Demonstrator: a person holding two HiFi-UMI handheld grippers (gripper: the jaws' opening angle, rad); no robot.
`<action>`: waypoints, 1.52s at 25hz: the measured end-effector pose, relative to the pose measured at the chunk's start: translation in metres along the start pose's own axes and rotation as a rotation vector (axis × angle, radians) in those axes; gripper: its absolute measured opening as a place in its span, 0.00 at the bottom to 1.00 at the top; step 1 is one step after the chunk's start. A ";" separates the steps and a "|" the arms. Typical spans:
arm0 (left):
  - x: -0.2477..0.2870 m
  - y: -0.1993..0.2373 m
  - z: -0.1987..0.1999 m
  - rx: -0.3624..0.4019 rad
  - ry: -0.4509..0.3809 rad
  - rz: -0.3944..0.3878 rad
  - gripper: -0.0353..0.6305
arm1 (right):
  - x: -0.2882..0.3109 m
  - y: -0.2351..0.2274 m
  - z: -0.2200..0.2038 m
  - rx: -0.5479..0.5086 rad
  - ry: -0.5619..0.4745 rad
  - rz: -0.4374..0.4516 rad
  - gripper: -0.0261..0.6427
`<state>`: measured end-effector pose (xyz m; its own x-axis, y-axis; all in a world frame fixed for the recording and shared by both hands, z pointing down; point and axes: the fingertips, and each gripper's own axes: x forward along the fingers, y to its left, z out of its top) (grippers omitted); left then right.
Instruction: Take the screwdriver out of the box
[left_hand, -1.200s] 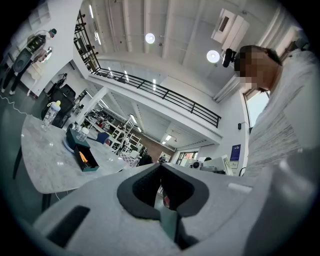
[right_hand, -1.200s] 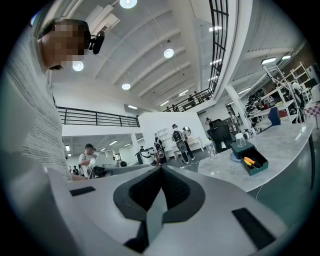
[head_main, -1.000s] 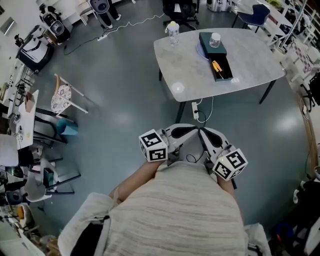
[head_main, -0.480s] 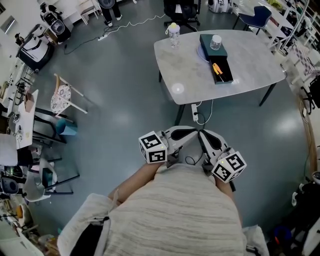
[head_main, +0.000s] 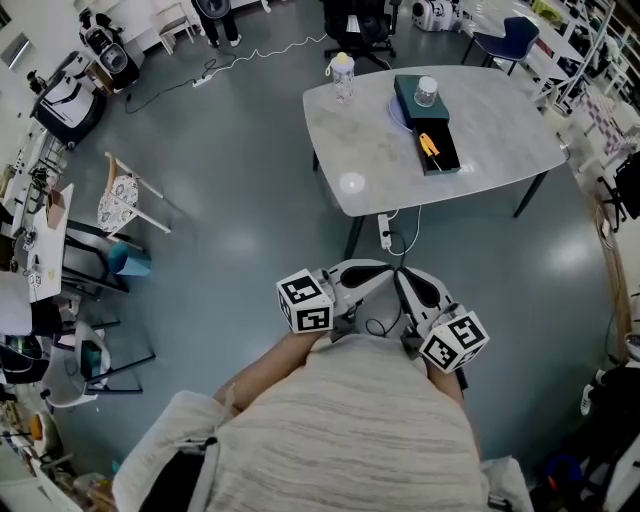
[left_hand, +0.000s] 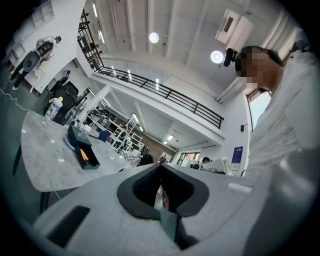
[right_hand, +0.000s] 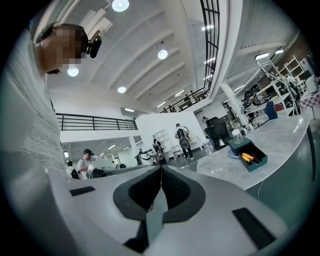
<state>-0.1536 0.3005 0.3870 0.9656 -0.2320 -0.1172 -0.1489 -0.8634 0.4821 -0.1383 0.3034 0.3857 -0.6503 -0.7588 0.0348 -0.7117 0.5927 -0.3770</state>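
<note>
Far ahead on the grey table (head_main: 490, 150) stands an open dark teal box (head_main: 441, 158), and an orange-handled screwdriver (head_main: 428, 143) lies in it. The box's lid (head_main: 410, 85) lies just behind, with a small clear jar (head_main: 426, 92) on it. Both grippers are held close to my body, well short of the table. My left gripper (head_main: 387, 267) and right gripper (head_main: 402, 272) are shut and empty, tips nearly touching each other. The left gripper view shows its shut jaws (left_hand: 160, 167) and the box (left_hand: 88, 159) far left. The right gripper view shows shut jaws (right_hand: 161, 167), box (right_hand: 250, 159) and screwdriver (right_hand: 247, 157).
A clear bottle (head_main: 342, 75) stands at the table's far left corner. A power strip (head_main: 384, 228) and cable hang under the table's near edge. A folding chair (head_main: 122, 196) stands at the left, an office chair (head_main: 358, 22) behind the table, shelving at the right. Open floor lies between me and the table.
The table and box sit slightly higher and further left in the head view than a second ago. Both grippers stay shut against my body, a little lower in the picture.
</note>
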 end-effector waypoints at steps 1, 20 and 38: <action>0.000 0.000 -0.001 -0.001 0.001 0.001 0.08 | -0.001 0.000 0.000 0.002 0.000 -0.001 0.06; 0.045 0.009 -0.005 -0.021 0.008 0.053 0.08 | -0.016 -0.043 0.012 0.036 0.000 0.023 0.06; 0.173 0.010 -0.007 -0.007 -0.035 0.077 0.08 | -0.074 -0.144 0.066 0.006 0.006 0.060 0.06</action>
<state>0.0132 0.2550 0.3780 0.9433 -0.3132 -0.1100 -0.2207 -0.8392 0.4970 0.0297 0.2561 0.3766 -0.6934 -0.7204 0.0172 -0.6698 0.6355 -0.3841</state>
